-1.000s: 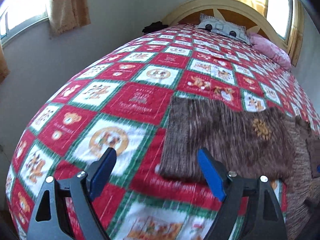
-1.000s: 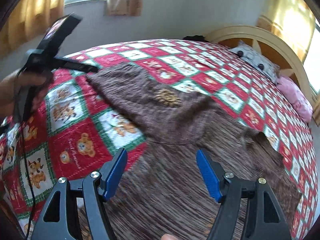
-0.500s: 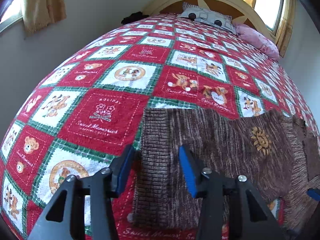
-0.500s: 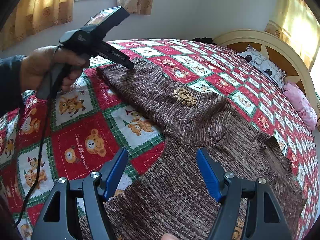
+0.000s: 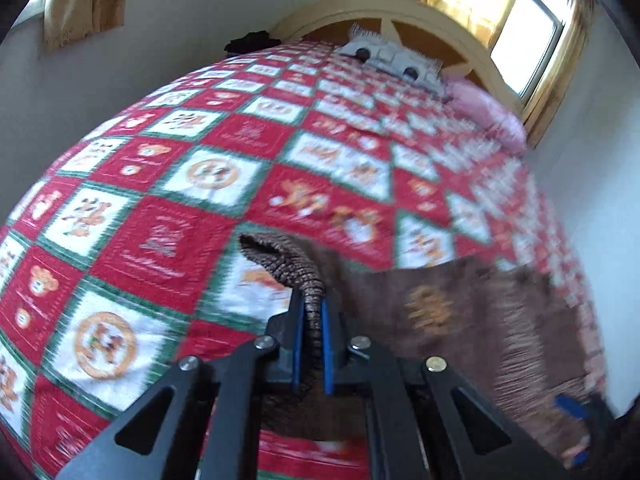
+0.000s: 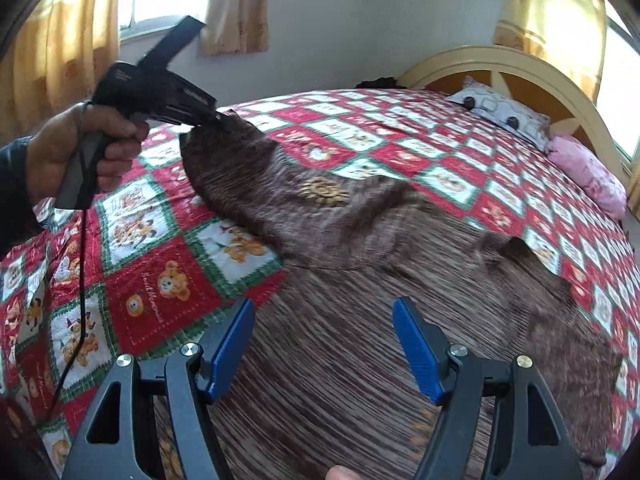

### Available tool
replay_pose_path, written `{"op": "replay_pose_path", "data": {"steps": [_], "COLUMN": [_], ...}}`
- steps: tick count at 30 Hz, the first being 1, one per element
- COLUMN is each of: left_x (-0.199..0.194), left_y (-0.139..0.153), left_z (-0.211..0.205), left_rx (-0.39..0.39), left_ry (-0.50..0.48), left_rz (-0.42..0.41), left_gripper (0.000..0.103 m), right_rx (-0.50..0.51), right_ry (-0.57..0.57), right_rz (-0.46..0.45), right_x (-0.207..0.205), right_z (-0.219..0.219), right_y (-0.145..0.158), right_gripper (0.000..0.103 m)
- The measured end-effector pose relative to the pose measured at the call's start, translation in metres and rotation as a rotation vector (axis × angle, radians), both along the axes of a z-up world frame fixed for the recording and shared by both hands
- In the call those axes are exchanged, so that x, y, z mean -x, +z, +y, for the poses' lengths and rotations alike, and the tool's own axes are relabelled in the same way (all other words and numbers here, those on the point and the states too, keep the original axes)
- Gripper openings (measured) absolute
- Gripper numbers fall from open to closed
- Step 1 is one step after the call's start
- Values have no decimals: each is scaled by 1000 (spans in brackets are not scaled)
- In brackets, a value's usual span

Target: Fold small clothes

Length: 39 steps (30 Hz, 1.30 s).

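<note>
1. Left wrist view: the left gripper (image 5: pixel 314 312) is clamped on the ribbed cuff of a brown knit sweater (image 5: pixel 460 312), with the knit edge pinched between its blue pads (image 5: pixel 325 340). The cuff bunches up above the fingers and the sleeve trails off to the right over a red, white and green patchwork bedspread (image 5: pixel 168 208). The sleeve carries a yellow flower motif (image 5: pixel 428 308). At the far end of the bed are a grey patterned pillow (image 5: pixel 390 58) and a pink pillow (image 5: pixel 486 114) against a cream headboard (image 5: pixel 400 10). Much of this view is blurred.

2. Right wrist view: the right gripper (image 6: pixel 324 352) is spread wide and holds nothing, hovering above the sweater's body (image 6: pixel 360 340), which lies flat on the bedspread (image 6: pixel 160 288). At upper left, the person's left hand (image 6: pixel 80 148) holds the left gripper (image 6: pixel 218 118), which raises the sleeve end off the bed.
</note>
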<state>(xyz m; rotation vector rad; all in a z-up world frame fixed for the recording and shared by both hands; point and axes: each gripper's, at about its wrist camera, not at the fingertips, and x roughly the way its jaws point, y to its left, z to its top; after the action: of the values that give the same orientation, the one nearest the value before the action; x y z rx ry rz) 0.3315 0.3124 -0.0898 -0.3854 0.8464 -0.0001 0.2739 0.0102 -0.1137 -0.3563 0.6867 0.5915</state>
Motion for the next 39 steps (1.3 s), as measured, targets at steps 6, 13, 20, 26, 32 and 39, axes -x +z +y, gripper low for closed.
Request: {"op": "replay_pose_path", "data": {"steps": [6,13,20,26,32,39], "left_x": [-3,-13,-26,-41,-48,-17], "left_y": [33,51,65,41,11,16], "left_z": [-46,-103,-173,-235,-286,-306], "left_rx": [64,151,202,257,248,122], "left_ry": [-43,-74,-140,-207,-255,-434], "left_rz": [-36,-46,-70,-32,30,19], "left_gripper": [8,8,8,8,12,57], "right_rx": [-62,-108,-152,-182,-192,-213], "right_ry": [-71,-154,-218,-267,-313,-349], "right_rz": [-14,-30,-10,6,42,91], "right_x": [6,14,24,32,36,32], "right_z": [-47,-105,-150,-176,-199,-212], "right_y": [13,19,13,4,-10,-25], "right_gripper": [72,72,72,72,72,72]}}
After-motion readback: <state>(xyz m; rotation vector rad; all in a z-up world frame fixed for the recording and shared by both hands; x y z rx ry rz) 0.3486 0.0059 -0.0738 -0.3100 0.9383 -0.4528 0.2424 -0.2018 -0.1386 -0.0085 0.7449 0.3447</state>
